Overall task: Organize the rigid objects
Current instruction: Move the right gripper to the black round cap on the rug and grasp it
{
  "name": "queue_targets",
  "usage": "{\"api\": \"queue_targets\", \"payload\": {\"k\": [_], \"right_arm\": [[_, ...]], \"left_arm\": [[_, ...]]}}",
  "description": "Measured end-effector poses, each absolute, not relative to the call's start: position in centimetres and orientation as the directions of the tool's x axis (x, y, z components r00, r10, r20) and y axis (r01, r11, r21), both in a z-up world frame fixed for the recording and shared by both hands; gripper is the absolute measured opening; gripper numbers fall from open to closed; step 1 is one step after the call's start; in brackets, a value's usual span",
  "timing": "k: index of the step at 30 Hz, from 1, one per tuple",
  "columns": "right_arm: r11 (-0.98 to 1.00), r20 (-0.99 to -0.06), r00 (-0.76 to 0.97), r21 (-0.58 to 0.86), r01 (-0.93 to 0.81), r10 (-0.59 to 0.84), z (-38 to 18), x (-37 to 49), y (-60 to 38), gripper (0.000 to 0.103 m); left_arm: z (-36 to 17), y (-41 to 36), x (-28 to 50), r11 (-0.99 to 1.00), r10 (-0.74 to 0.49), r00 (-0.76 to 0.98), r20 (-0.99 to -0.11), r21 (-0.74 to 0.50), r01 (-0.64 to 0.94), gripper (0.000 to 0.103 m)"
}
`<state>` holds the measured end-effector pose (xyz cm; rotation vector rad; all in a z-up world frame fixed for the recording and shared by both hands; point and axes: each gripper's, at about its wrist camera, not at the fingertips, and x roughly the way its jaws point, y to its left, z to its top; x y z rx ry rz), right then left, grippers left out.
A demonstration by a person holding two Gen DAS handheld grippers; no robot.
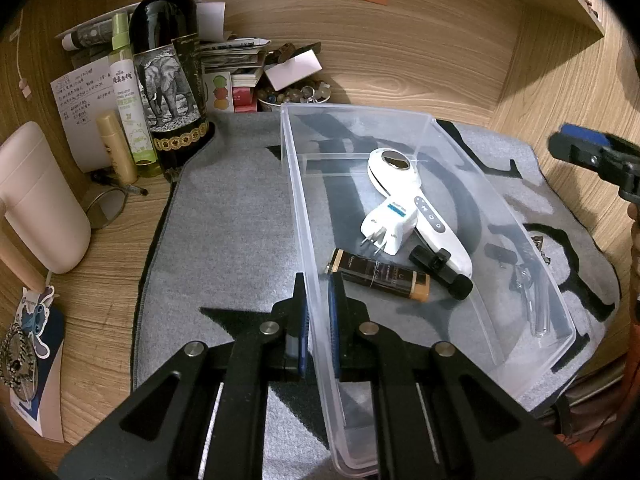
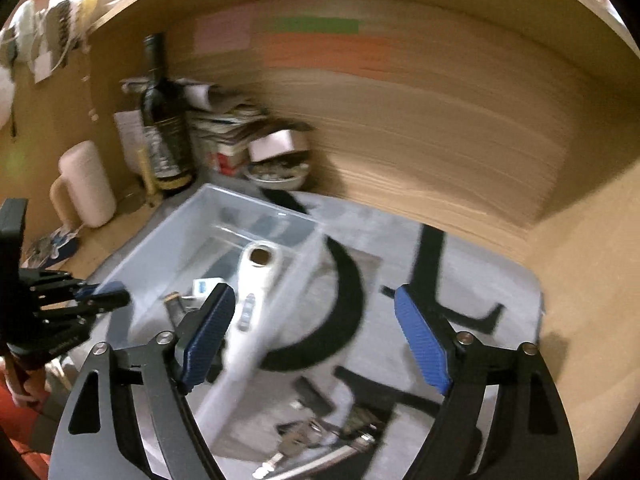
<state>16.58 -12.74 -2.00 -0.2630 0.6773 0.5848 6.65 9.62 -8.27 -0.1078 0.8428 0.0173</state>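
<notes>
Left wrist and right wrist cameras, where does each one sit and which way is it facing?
Left wrist: on the left hand-held gripper, facing the desk's back wall; its fingers pinch the clear bin wall. The right hand-held gripper shows at right.
Right wrist: on the right hand-held gripper, open, above the grey mat, blurred, angled toward the back left corner; keys below.
Shared: bin, white handheld device, wine bottle.

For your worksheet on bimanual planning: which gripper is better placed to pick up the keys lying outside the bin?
Right. The right gripper is open above the keys; the left gripper is clamped on the bin wall.
</notes>
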Motion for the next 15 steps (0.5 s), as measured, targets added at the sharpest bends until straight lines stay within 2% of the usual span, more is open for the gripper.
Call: {"api": "queue_targets", "payload": {"k": [6,15], "right_arm": [[0.864,-0.69,0.636,-0.029,-0.503,0.347,-4.2,16.6,-16.3,0.08],[0.89,-0.783,0.53,0.065,-0.451,0.325,-10.0,17.8,-18.3,0.08]], "left_arm": [[-8.3,9.7,6.7,0.995,-0.025,0.666,-0.746,-0.086,-0.058,0.008],[-8.3,9.7,6.7,0.995,-0.025,0.665,-0.747,-0.084,-0.058,0.008]]}}
